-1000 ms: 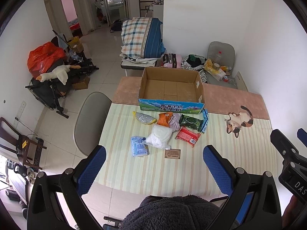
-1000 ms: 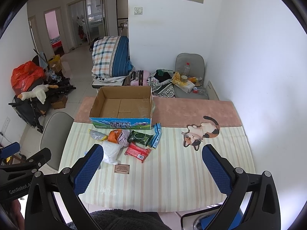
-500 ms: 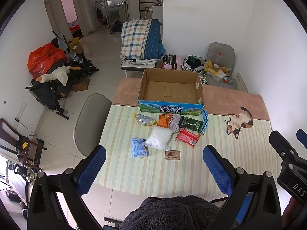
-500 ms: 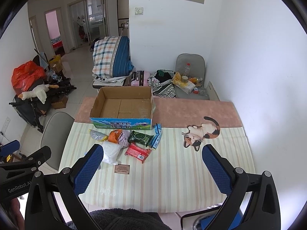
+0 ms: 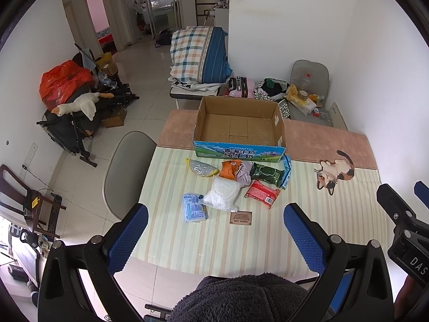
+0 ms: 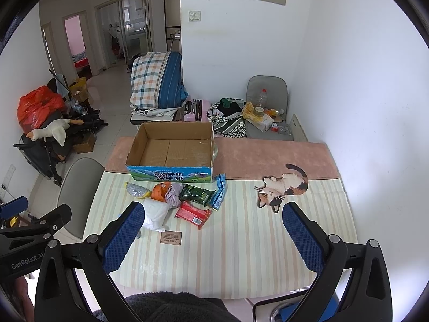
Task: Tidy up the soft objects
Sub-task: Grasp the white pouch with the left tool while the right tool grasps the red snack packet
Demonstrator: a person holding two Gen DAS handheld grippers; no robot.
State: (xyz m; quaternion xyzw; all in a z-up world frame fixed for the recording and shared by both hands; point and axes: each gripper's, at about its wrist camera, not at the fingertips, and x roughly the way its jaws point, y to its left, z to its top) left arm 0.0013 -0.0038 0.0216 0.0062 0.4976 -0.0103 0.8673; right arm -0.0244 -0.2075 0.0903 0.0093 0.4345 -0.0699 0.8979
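Nothing picked yet: left gripper (image 5: pixel 215 230) and right gripper (image 6: pixel 213 232) spread wide, empty, high above the packets (image 5: pixel 236 185). Next, likely lowering onto one packet, pinching gently, dropping into the box (image 5: pixel 238 131).

On the blue front panel of the open brown cardboard box (image 5: pixel 239 153), you read white Chinese characters in two lines: 青海牛奶 over 纯牛奶. On the small brown rectangular card (image 5: pixel 240 218) lying on the striped tablecloth, you read "GREEN LIFE"; its smaller lines are too fine to read. On the black gripper body (image 6: pixel 25 260) at the left edge of the right wrist view, you read "GenRobot.AI". On the black gripper body (image 5: pixel 414 261) at the right edge of the left wrist view, you read "DAS", cut off.
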